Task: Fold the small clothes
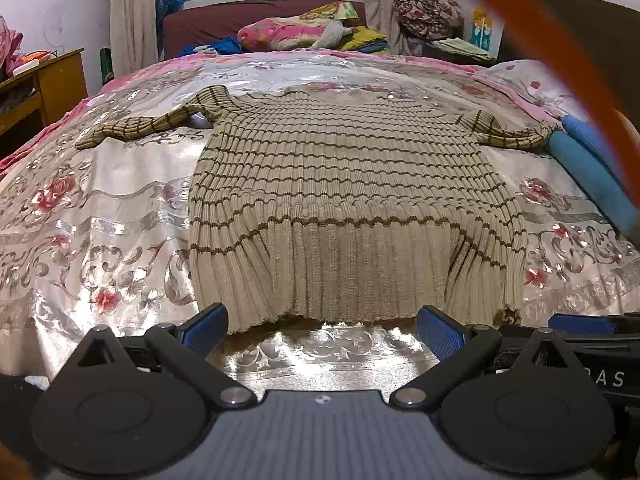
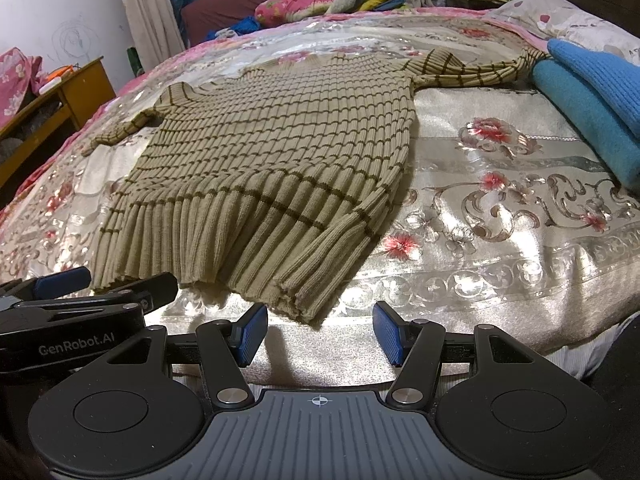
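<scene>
1. Tool state: the left gripper (image 1: 322, 330) stands with its jaws wide and nothing between them, low centre of its own view. The right gripper (image 2: 320, 334) is likewise spread wide and empty, low centre of its view.
2. Task item: the striped ribbed sweater (image 1: 348, 200) lies flat, face up, across the centre of the floral bedspread (image 1: 100, 208), hem nearest both tools, sleeves spread toward the left and right edges of the frame.
3. Risk, hem grip: the hem flares in loose ruffles just ahead of the blue pads. A pinch here may catch one layer only, so the fold would drag unevenly.
4. Risk, bedspread: the satin cover sits directly beneath the hem; a low bite could take cover and knit together.
5. Risk, right sleeve: its cuff (image 2: 528, 62) touches the folded blue garment (image 2: 580, 96) at the upper right of the right view. Pulling that sleeve inward may disturb the stack.
6. Risk, crowding: the two tools sit close side by side; a careless inward move could knock them together.
</scene>
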Demonstrator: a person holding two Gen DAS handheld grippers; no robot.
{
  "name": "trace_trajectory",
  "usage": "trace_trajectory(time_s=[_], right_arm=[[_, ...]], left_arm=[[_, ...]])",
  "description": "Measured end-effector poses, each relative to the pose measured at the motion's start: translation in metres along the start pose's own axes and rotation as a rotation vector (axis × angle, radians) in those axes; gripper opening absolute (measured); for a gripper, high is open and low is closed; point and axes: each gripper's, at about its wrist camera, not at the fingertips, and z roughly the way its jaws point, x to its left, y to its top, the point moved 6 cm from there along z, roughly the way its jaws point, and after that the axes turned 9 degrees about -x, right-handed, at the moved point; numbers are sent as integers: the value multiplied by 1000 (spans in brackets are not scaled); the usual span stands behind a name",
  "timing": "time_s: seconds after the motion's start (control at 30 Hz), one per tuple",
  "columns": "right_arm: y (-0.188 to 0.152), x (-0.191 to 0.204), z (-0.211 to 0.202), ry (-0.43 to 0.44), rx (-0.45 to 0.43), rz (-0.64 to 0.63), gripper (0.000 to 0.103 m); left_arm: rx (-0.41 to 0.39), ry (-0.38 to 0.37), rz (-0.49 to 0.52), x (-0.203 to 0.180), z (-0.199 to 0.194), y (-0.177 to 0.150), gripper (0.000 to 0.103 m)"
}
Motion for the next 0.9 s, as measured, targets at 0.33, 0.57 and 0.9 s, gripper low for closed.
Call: trace_trajectory(time_s=[0.33,0.57,0.9], right_arm=[[1,-4,-2,-4,-6,31,58],[3,-8,-5,0,-26,44,58],[4,-6,-10,15,-50,34,60]], left_arm=[[-14,19,-2,-6,-2,1,103],[-42,63,-6,-9,-9,3,103],[-80,70,-39,-11,-34,1,103]])
